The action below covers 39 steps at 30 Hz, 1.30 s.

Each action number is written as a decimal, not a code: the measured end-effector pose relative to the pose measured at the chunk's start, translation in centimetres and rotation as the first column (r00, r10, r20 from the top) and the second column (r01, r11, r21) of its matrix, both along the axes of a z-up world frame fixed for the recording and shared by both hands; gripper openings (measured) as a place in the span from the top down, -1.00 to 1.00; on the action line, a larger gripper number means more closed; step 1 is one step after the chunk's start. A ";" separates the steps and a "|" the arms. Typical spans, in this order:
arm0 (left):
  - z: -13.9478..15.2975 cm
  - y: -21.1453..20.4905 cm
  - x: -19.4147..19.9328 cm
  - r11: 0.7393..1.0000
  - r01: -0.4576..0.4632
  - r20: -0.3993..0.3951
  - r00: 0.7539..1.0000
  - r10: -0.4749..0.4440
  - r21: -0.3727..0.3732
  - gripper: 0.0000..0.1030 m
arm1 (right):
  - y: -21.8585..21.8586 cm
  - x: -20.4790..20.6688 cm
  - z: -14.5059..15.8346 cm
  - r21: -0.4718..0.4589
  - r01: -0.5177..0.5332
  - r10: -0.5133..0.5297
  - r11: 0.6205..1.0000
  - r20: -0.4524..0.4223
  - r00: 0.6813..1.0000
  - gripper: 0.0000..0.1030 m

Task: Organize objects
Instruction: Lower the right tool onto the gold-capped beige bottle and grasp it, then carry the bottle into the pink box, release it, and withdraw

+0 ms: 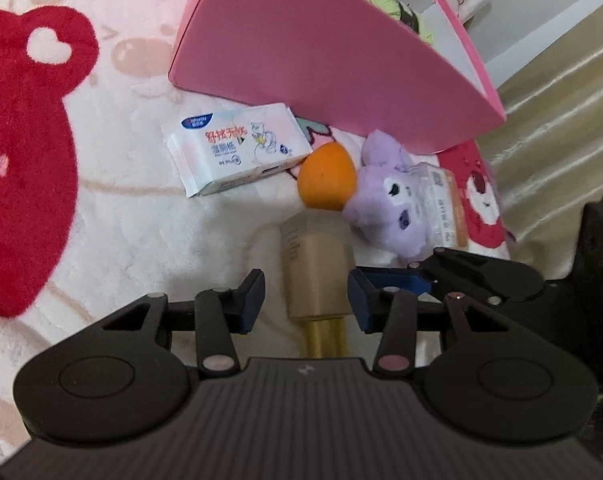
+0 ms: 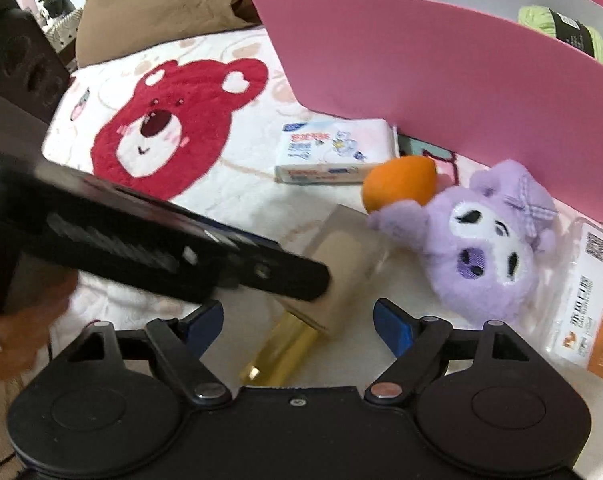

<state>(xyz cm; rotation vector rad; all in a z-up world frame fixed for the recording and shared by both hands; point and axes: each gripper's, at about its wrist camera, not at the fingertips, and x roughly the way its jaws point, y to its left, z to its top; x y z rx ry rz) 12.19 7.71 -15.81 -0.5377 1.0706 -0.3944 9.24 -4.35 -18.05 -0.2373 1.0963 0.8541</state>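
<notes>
Straddling the beige gold-capped bottle [image 1: 317,268] at lower centre, the left gripper [image 1: 307,300] stands partly open, pads not yet pressing; long axis runs up-frame; the right gripper [image 2: 299,322] gapes empty.

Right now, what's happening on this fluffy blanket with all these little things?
A person with a gripper in each hand is tidying items into the pink box. The left gripper straddles a beige bottle with a gold cap, not yet clamped. The right gripper hangs open beside it. Tissue pack, orange and purple plush wait on the blanket.
</notes>
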 end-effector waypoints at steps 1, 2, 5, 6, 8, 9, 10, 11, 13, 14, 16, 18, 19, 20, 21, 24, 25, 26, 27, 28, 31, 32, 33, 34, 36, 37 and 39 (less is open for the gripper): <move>-0.2 -0.1 -0.1 1.000 0.002 -0.002 1.000 -0.002 -0.030 0.27 | 0.2 -0.1 0.0 0.003 0.000 0.000 1.000 0.007 1.000 -0.65; -0.5 -0.2 -0.1 0.998 0.000 -0.020 1.000 -0.001 -0.064 0.30 | 0.3 -0.1 0.0 0.002 0.003 -0.003 1.000 0.016 1.000 -0.65; -0.1 -0.6 -0.5 0.998 0.005 -0.010 1.000 -0.006 -0.055 0.32 | 0.1 -0.1 -0.2 -0.032 0.039 -0.038 0.999 0.052 0.998 -0.30; -0.1 -0.6 -0.5 0.998 0.004 -0.013 1.000 -0.005 -0.059 0.32 | 0.0 -0.2 -0.4 -0.049 0.039 -0.036 0.998 0.059 0.998 -0.13; -0.2 -0.4 -0.6 0.997 -0.011 -0.026 1.000 0.009 -0.083 0.32 | -0.2 -0.5 -0.5 -0.071 0.031 -0.026 0.997 0.080 0.996 0.07; -0.3 -0.3 -0.5 0.996 -0.012 -0.031 0.999 0.010 -0.086 0.32 | -0.3 -0.5 -0.5 -0.073 0.029 -0.022 0.997 0.087 0.996 0.10; -0.3 -0.4 -0.5 0.997 -0.015 -0.034 0.999 0.012 -0.077 0.32 | -0.4 -0.4 -0.5 -0.066 0.037 -0.031 0.997 0.081 0.996 0.11; -0.4 -0.6 -0.5 0.999 -0.022 -0.031 0.999 0.021 -0.043 0.22 | -0.6 -0.2 -0.6 -0.053 0.055 -0.052 0.997 0.064 0.997 0.12; -0.4 -0.8 -0.6 1.000 -0.023 -0.019 1.000 0.023 -0.015 0.11 | -1.1 0.5 -0.8 -0.021 0.102 -0.102 0.995 0.017 0.995 0.12; -0.5 -0.8 -0.6 0.999 -0.030 -0.017 0.999 0.029 -0.017 0.10 | -1.6 0.9 -0.9 0.002 0.129 -0.129 0.992 -0.016 0.992 0.12; -0.8 -0.7 -0.5 0.998 -0.049 -0.014 0.999 0.049 -0.030 0.05 | -2.6 1.4 -1.2 0.054 0.179 -0.174 0.982 -0.074 0.982 0.13; -1.1 -0.5 -0.2 0.996 -0.070 -0.025 0.997 0.068 -0.059 -0.02 | -3.9 1.9 -1.6 0.119 0.240 -0.222 0.963 -0.146 0.964 0.16; -1.3 -0.3 0.0 0.994 -0.081 -0.035 0.996 0.079 -0.080 -0.03 | -4.6 2.1 -1.8 0.147 0.265 -0.239 0.953 -0.175 0.955 0.17; -1.5 -0.1 0.1 0.991 -0.093 -0.043 0.995 0.089 -0.099 -0.04 | -5.1 2.2 -2.0 0.168 0.285 -0.252 0.944 -0.197 0.948 0.19; -1.6 -0.1 0.1 0.989 -0.100 -0.042 0.995 0.095 -0.108 -0.01 | -5.4 2.3 -2.1 0.185 0.298 -0.259 0.936 -0.210 0.943 0.19; -1.6 -0.8 0.0 0.992 -0.090 -0.020 0.996 0.089 -0.084 0.01 | -5.3 1.9 -2.2 0.196 0.280 -0.243 0.940 -0.194 0.951 0.19; -1.5 -1.1 -0.1 0.994 -0.083 -0.016 0.996 0.082 -0.073 0.03 | -5.0 1.8 -2.0 0.189 0.258 -0.226 0.948 -0.173 0.959 0.19; -1.4 -1.5 -0.2 0.995 -0.069 -0.018 0.998 0.068 -0.075 0.14 | -4.7 1.5 -1.8 0.178 0.232 -0.206 0.956 -0.152 0.967 0.18; -1.4 -1.7 -0.3 0.995 -0.067 -0.029 0.997 0.065 -0.077 0.15 | -4.4 1.2 -1.6 0.166 0.208 -0.187 0.964 -0.134 0.973 0.18; -1.3 -1.9 -0.5 0.996 -0.064 -0.033 0.998 0.062 -0.069 0.15 | -4.4 1.0 -1.5 0.156 0.195 -0.177 0.968 -0.123 0.976 0.18; -0.4 -2.3 -1.3 0.999 -0.042 -0.026 0.999 0.041 -0.027 0.18 | -4.5 0.5 -1.3 0.157 0.184 -0.163 0.970 -0.140 0.977 0.18; -0.1 -2.3 -1.4 0.999 -0.039 -0.032 0.999 0.039 -0.020 0.19 | -4.5 0.4 -1.1 0.159 0.184 -0.161 0.970 -0.149 0.976 0.18; 0.3 -2.3 -1.7 0.999 -0.036 -0.039 0.999 0.035 -0.013 0.20 | -4.5 0.2 -0.9 0.162 0.186 -0.160 0.969 -0.159 0.974 0.18; 0.7 -2.2 -1.9 0.999 -0.032 -0.044 0.999 0.032 -0.006 0.20 | -4.5 0.0 -0.6 0.166 0.187 -0.159 0.968 -0.167 0.973 0.18; 1.7 -2.2 -2.1 1.000 -0.004 -0.049 0.999 0.004 0.007 0.20 | -4.5 -0.4 0.2 0.163 0.181 -0.151 0.970 -0.177 0.973 0.18; 2.3 -2.2 -2.2 1.000 0.014 -0.054 0.998 -0.013 0.009 0.21 | -4.5 -0.7 0.8 0.158 0.177 -0.147 0.971 -0.180 0.973 0.18; 3.7 -2.0 -2.6 1.000 0.030 -0.053 0.998 -0.030 0.001 0.22 | -5.0 -1.1 2.1 0.171 0.176 -0.144 0.969 -0.184 0.972 0.18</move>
